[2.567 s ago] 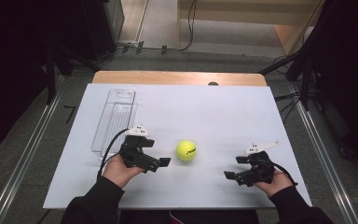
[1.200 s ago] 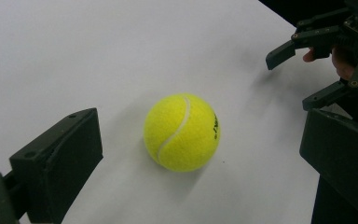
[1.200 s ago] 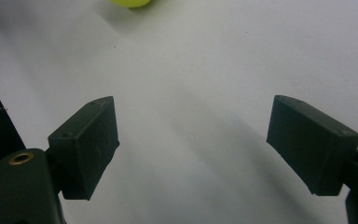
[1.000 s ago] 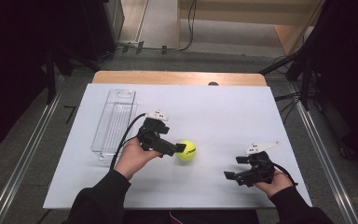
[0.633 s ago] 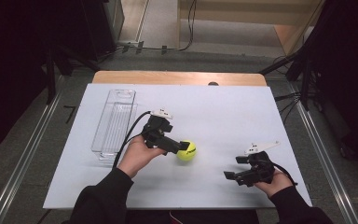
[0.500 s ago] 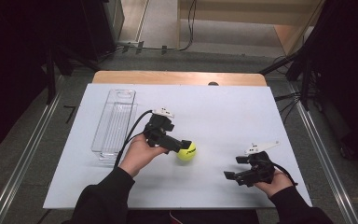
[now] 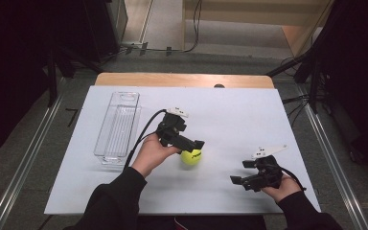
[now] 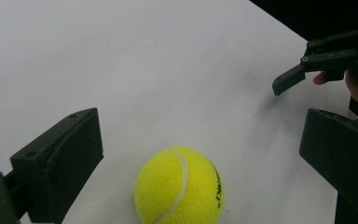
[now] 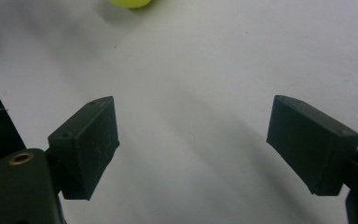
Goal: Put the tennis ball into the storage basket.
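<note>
white desk (image 7: 230, 115), left tongs (image 8: 200, 154) spread wide astride tennis ball (image 8: 179, 186), right tongs (image 9: 191, 149) wide, idle; off-centre squeeze could squirt ball rolling away.

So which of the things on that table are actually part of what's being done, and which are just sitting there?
In use:
- tennis ball, lying on the white table
- left gripper, jaws open on either side of the ball, not yet closed on it

Just lying about:
- clear plastic bin, off to the left, looks empty
- right gripper, open over bare table, holding nothing
</note>
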Available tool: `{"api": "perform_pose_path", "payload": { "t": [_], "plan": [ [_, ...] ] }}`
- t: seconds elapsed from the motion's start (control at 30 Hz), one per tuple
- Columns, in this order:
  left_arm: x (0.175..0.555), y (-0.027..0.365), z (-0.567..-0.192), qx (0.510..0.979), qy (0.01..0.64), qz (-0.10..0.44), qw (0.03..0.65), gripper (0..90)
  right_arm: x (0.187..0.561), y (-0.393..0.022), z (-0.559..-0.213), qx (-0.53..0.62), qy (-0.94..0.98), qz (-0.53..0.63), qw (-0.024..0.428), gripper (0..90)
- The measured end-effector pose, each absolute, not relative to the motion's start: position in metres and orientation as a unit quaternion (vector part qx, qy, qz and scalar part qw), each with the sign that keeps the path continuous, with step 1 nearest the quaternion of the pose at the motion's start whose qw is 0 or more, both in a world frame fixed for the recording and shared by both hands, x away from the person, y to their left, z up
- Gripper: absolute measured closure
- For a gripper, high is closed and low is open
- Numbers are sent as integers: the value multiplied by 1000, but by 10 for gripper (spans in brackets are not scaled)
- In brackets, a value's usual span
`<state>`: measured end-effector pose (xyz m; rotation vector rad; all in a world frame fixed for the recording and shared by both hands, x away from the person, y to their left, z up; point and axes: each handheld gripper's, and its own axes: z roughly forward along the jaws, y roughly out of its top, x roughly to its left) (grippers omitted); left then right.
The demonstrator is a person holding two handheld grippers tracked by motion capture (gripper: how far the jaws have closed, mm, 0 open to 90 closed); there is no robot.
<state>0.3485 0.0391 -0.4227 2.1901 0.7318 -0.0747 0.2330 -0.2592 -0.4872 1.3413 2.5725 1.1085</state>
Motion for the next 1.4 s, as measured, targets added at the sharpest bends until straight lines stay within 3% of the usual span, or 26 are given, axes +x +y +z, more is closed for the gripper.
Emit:
{"api": "perform_pose_path", "payload": {
  "t": [1.4],
  "plan": [
    [344,33,-456,887,289,-37,359,9,233,-259,-487,429,829,357,18,146]
  ]
}}
